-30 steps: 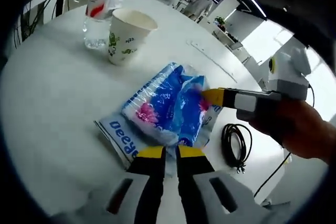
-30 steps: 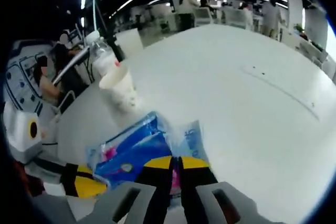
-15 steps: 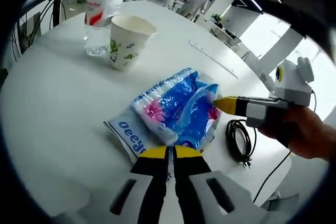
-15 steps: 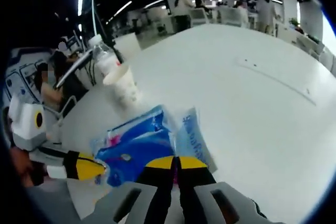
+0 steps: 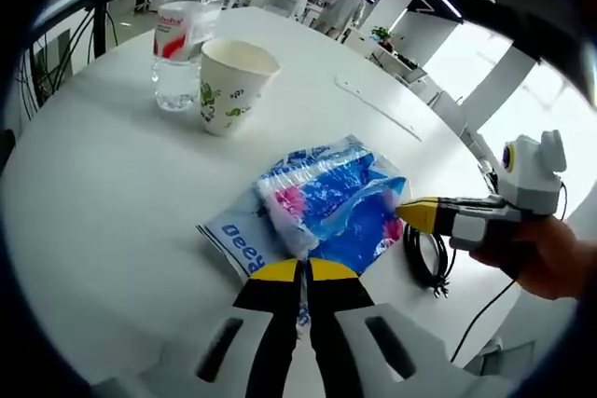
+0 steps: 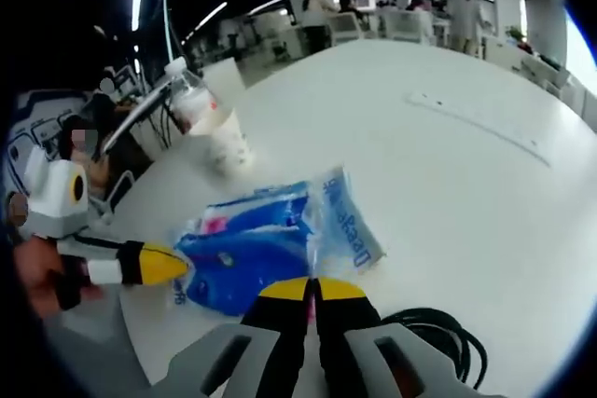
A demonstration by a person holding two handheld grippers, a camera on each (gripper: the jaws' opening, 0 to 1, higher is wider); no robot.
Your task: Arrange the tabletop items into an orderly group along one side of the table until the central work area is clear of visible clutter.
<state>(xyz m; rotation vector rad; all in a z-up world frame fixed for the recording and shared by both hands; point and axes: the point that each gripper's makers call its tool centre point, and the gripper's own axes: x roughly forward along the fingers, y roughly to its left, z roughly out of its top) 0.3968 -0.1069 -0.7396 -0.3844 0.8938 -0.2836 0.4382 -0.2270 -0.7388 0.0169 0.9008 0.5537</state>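
Partway: both grippers, left (image 5: 299, 271) and right (image 6: 312, 290), jaws pressed together pinching the blue packet (image 5: 331, 202); cup (image 5: 229, 84) and bottle (image 5: 182, 42) stood together beyond it, cable (image 5: 426, 253) just beside it, ungrouped.

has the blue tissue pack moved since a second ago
Yes. In the left gripper view the tissue pack sits farther from the paper cup, nearer the black cable.

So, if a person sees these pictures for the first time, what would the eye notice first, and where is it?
Probably the bright blue plastic packet lying mid-table, with the left gripper shut on its near edge and the right gripper at its far side. Next, the paper cup and the water bottle standing close together farther back on the white table. A coiled black cable lies beside the packet, near the table edge.
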